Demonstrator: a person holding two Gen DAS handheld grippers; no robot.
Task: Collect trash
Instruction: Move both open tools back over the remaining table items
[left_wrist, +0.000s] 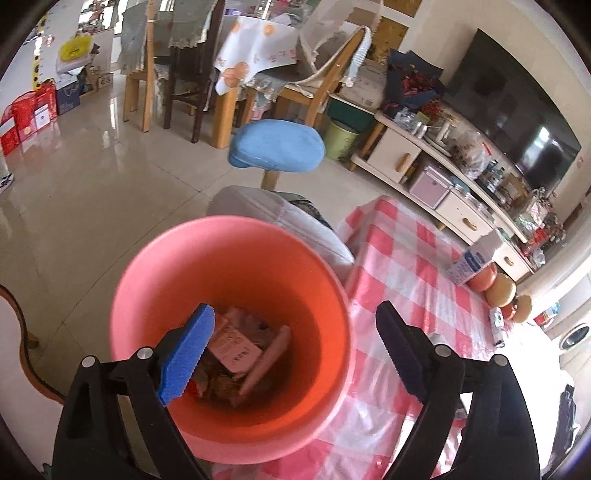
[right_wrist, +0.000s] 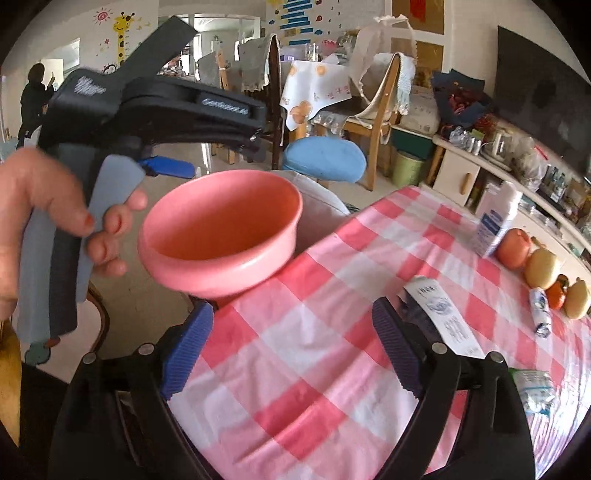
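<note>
A pink bucket (left_wrist: 207, 236) stands at the table's edge, with paper scraps and wrappers (left_wrist: 236, 354) lying in its bottom. My left gripper (left_wrist: 293, 314) hangs open right over the bucket's mouth, nothing between its fingers. In the right wrist view the same bucket (right_wrist: 221, 258) is at the near left corner of the pink checked tablecloth (right_wrist: 295, 354). A hand (right_wrist: 55, 214) holds the left gripper above it, its blue pad (right_wrist: 170, 170) showing. My right gripper (right_wrist: 291, 310) is open and empty over the cloth. A printed paper strip (right_wrist: 447, 321) lies just past its right finger, and a crumpled plastic wrapper (right_wrist: 532, 387) farther right.
A white and blue carton (right_wrist: 495, 221), several fruits (right_wrist: 543, 262) and a small tube (right_wrist: 541, 310) line the table's far right edge. A blue stool (right_wrist: 325, 158), chairs and a TV cabinet (right_wrist: 461, 173) stand behind. A person (right_wrist: 33, 99) is far back left.
</note>
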